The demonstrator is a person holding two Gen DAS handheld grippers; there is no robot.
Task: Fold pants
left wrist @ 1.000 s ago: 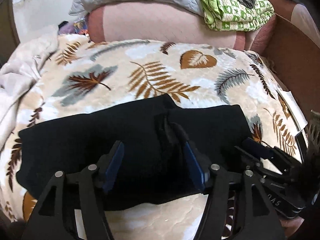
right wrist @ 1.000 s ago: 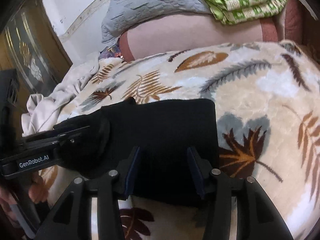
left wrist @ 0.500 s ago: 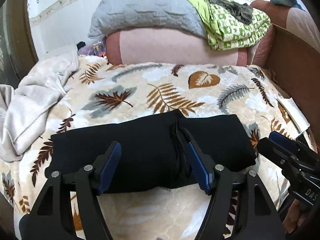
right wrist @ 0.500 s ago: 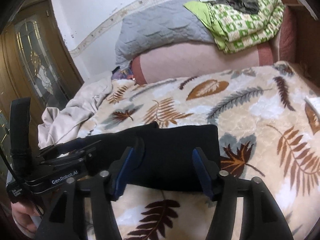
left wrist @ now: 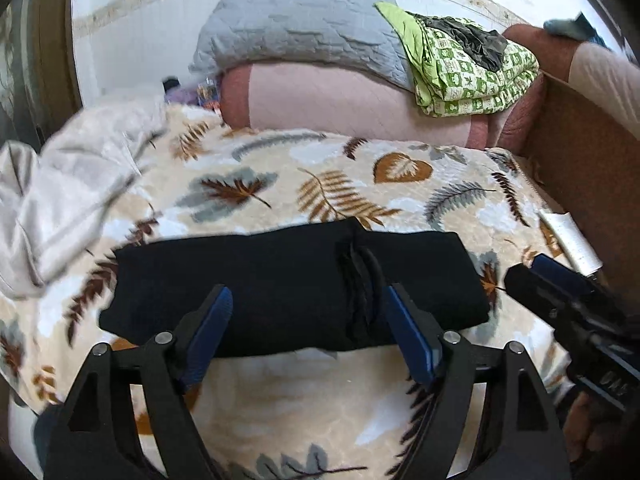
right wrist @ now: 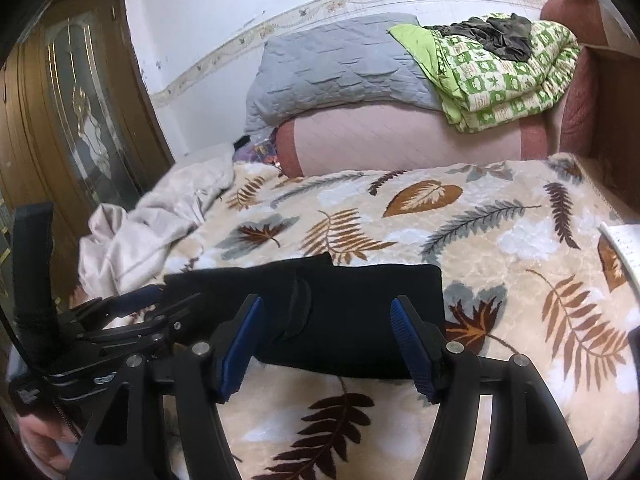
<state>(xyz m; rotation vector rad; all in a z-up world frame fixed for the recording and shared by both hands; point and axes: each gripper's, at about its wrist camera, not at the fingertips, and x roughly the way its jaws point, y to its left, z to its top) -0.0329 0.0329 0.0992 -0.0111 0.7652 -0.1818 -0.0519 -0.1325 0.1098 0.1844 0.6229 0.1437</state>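
Across the lower middle of both wrist views lies one pair of black fabric pants (left wrist: 288,284), folded into a compact oblong bundle on the bed's cream plush blanket printed with brown and grey leaves (left wrist: 360,188). A seam or overlapped edge shows right of the bundle's centre in the left view, and its outer edges look fairly square. Judged from this, the folding seems done or nearly so; at most a last smoothing or squaring of the bundle remains, and nothing suggests another fold is needed.

Below the bundle in the left view, the left tool (left wrist: 308,330) hangs with its blue-padded jaws apart and opening wider; the pants show in the gap beyond them but neither pad presses the cloth. Likewise the right tool (right wrist: 326,340) sits above the bundle's near right part, jaws apart and opening, nothing clamped. Each tool also shows at the edge of the other's view: two tools in all, both free of the cloth.

Counted elsewhere: one crumpled pale beige cloth (right wrist: 156,224) at the left edge of the bed, well apart from the pants; one grey quilted pillow (left wrist: 304,36) and one green-and-white patterned folded quilt (right wrist: 508,72), both on one long pink bolster (right wrist: 404,140) in the upper part of the frame; one white slip of paper (left wrist: 568,240) at the right edge.
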